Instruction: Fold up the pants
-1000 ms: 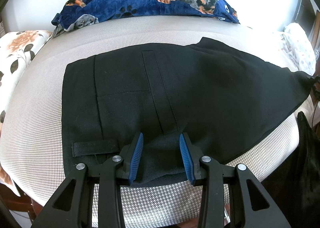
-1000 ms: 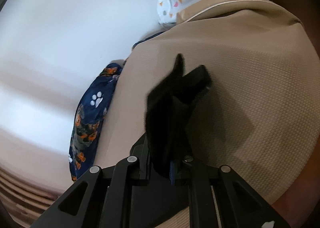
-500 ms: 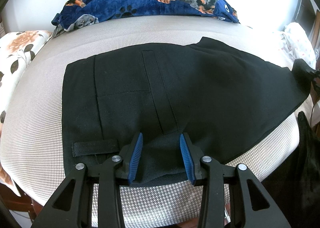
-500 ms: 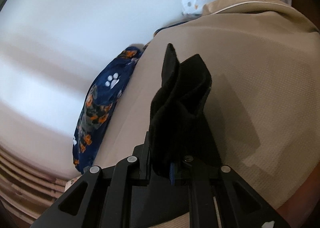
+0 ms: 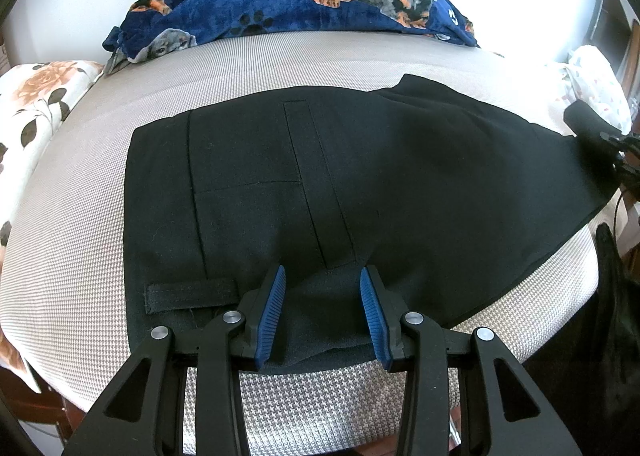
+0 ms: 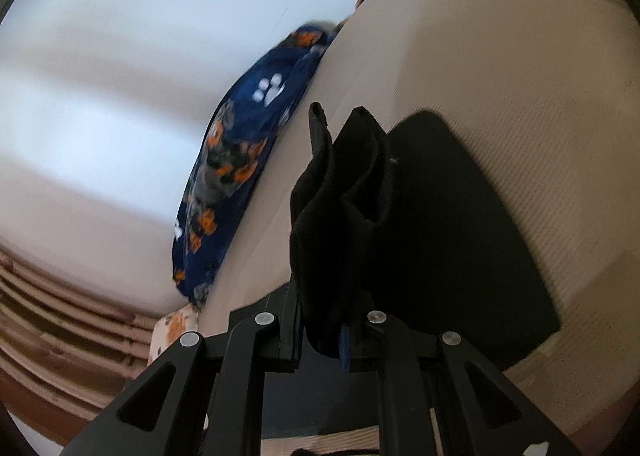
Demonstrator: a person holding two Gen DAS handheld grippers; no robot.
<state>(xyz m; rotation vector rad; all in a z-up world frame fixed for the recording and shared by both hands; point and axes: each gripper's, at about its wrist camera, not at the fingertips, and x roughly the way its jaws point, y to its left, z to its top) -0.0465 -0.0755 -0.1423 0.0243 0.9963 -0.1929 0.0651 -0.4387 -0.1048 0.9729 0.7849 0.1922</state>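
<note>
The pants [image 5: 320, 184] lie spread flat across the beige bed [image 5: 80, 248], waistband end to the left with a belt loop [image 5: 188, 294] near the front edge, legs running off to the right where the cloth rises off the bed. The left gripper [image 5: 323, 306] sits at the near waist edge with its blue pads [image 5: 274, 308] apart and nothing pinched; the cloth merely lies between and under them. At the far right, the right gripper [image 6: 320, 336] is clamped on a bunched wad of the leg ends [image 6: 340, 216], which stands up from its jaws in soft folds. The fabric looks light, limp and matte, so it will likely sag and crease wherever it is unsupported, and slip little. Good holds are probably the thicker parts: the stitched waistband on the left, and the hems on the right, gripped through both layers so they travel together.
</note>
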